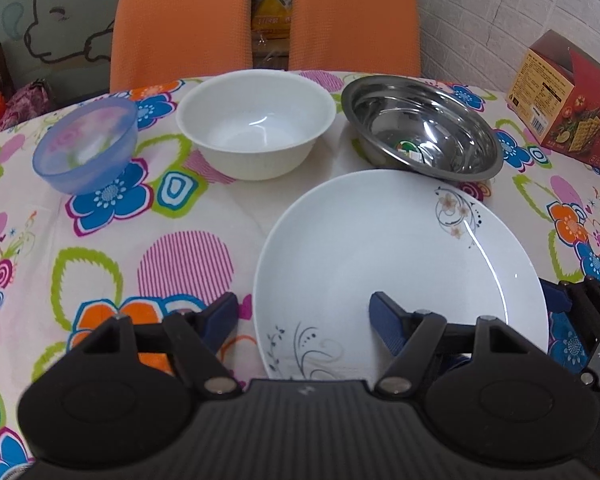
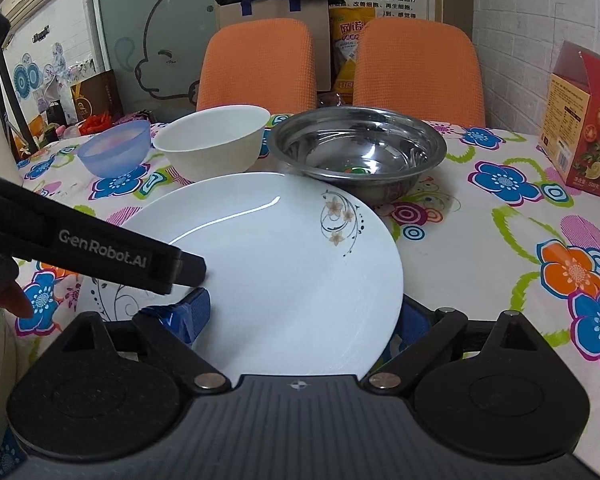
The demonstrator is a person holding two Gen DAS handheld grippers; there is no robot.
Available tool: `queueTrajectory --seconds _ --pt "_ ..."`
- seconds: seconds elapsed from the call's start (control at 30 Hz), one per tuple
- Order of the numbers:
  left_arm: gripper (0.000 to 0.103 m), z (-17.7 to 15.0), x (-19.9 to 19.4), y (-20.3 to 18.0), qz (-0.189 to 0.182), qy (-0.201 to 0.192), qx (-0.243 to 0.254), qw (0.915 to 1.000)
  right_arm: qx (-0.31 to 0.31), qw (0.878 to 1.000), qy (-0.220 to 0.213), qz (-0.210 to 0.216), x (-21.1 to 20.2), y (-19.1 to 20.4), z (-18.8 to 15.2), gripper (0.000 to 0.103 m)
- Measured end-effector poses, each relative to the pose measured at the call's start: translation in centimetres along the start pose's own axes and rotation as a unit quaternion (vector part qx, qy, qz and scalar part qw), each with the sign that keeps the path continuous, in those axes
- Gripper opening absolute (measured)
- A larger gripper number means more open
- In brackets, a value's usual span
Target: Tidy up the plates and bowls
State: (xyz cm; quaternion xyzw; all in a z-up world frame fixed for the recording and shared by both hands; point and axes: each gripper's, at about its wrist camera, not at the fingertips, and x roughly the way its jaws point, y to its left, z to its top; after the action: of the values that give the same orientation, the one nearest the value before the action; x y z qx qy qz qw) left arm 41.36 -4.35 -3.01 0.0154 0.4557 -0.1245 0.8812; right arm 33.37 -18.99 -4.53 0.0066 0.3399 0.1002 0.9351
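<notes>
A: Table with a floral tablecloth (image 1: pixel 100 248). Where does the white plate (image 1: pixel 400 264) lie?

B: Near edge of the table, in front of three bowls. It spans both tools. In the left wrist view the left gripper (image 1: pixel 304 322) stands wide apart: its left finger is off the plate over the cloth, its right finger over the plate's inner surface. The plate's near-left rim sits between them, not pinched.

A: And the right gripper (image 2: pixel 300 320)?

B: Also spread. In the right wrist view the plate's near edge runs between its blue pads (image 2: pixel 198 312), one on each side of the rim. Whether the pads touch the plate, I cannot tell. The left tool's black body, lettered GenRobot.AI, crosses the plate's left side. Part of a hand (image 2: pixel 4 304) shows at the left edge.

A: The bowls?

B: Row behind the plate, all upright and empty: blue translucent bowl (image 1: pixel 86 146) at left, white bowl (image 1: pixel 256 124) in the middle, steel bowl (image 1: pixel 420 128) at right, a small sticker inside it. The steel bowl's near rim is just beside the plate's far rim.

A: Further back?

B: Two orange chairs (image 1: pixel 180 24) beyond the table; a red cracker box (image 1: pixel 568 100) at the far right, well apart from the plate.
</notes>
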Motion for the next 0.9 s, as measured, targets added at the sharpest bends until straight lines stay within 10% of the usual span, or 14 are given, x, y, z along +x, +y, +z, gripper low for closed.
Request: queueTrajectory --seconds 0.47,0.9 --pt "0.072 1.1 -0.3 4.2 -0.092 0.033 -0.067 0.9930 -0.005 1.000 -0.002 0.008 0.0 0.0 -0.2 0.083" --pt "0.057 0.7 0.0 0.1 -0.022 0.019 0.010 0.9995 -0.005 1.000 0.009 -0.003 -0.2 0.8 0.0 0.081"
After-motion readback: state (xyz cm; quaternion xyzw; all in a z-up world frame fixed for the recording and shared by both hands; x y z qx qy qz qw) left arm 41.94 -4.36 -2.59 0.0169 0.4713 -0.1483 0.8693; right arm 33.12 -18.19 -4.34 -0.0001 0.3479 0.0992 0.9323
